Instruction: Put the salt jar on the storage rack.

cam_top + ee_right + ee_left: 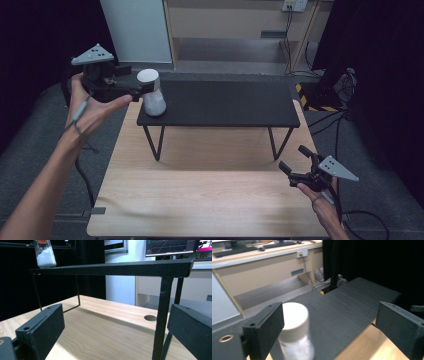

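Note:
A clear bottle (pixel 152 97) with a white cap and white powder inside stands upright on the left end of a low black metal shelf (pixel 225 102). My left gripper (pixel 135 82) is held level at the bottle's cap, open. In the left gripper view the bottle (pixel 294 340) sits just inside the left jaw, and the other jaw stands far off over the shelf (pixel 352 302). My right gripper (pixel 295 159) hovers open and empty over the wooden table (pixel 210 190) near its right edge. It looks under the shelf (pixel 112 268) toward the distant bottle (pixel 45 255).
The shelf rests on thin black legs (pixel 152 142) at the far half of the wooden table. A white panel (pixel 135 30) and a wooden desk (pixel 225 25) stand behind it. Cables (pixel 345 85) and a yellow-black striped block (pixel 320 107) lie on the floor at the right.

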{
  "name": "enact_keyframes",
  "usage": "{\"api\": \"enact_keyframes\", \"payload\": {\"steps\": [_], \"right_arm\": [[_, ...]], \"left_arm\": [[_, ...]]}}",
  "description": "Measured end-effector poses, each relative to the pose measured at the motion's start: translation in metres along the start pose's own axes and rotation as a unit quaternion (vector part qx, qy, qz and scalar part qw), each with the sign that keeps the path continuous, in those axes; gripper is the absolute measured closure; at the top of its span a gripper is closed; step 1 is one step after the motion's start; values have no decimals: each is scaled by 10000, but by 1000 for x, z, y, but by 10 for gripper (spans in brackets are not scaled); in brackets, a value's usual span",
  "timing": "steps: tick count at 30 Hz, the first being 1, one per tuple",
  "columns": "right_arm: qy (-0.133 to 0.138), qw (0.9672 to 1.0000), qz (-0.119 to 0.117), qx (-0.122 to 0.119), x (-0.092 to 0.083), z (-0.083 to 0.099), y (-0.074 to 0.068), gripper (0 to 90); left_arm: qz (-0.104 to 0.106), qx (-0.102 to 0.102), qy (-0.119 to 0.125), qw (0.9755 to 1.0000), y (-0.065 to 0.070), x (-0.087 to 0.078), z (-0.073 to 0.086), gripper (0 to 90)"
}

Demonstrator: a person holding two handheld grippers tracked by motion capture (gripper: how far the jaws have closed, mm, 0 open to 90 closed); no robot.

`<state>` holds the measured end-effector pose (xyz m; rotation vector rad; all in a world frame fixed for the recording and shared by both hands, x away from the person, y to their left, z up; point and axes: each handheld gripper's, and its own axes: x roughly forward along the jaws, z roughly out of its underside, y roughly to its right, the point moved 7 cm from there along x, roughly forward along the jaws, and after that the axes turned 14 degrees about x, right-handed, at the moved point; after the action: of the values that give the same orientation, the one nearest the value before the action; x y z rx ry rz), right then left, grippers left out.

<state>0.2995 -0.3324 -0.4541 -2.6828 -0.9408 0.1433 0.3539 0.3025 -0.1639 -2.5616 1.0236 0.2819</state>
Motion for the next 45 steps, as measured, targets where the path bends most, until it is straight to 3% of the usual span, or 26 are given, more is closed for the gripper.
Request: {"api": "enact_keyframes", "payload": {"steps": [9, 12, 17, 35, 45], "right_arm": [[-18, 10000, -15, -10, 1, 0, -2, 11], [-16, 10000, -14, -8, 1, 0, -2, 11], [-25, 10000, -7, -21, 1, 0, -2, 11], [-27, 10000, -11, -20, 1, 1, -3, 12], [-26, 10000, -2, -5, 1, 1, -2, 12]], "left_arm": [[442, 1, 371, 9983, 25, -32, 22, 60], [519, -71, 478, 9975, 31, -38, 31, 63], [623, -25, 584, 9963, 40, -45, 42, 75], [785, 192, 559, 9952, 49, -40, 45, 77], [773, 189, 615, 9949, 49, -39, 43, 80]]}}
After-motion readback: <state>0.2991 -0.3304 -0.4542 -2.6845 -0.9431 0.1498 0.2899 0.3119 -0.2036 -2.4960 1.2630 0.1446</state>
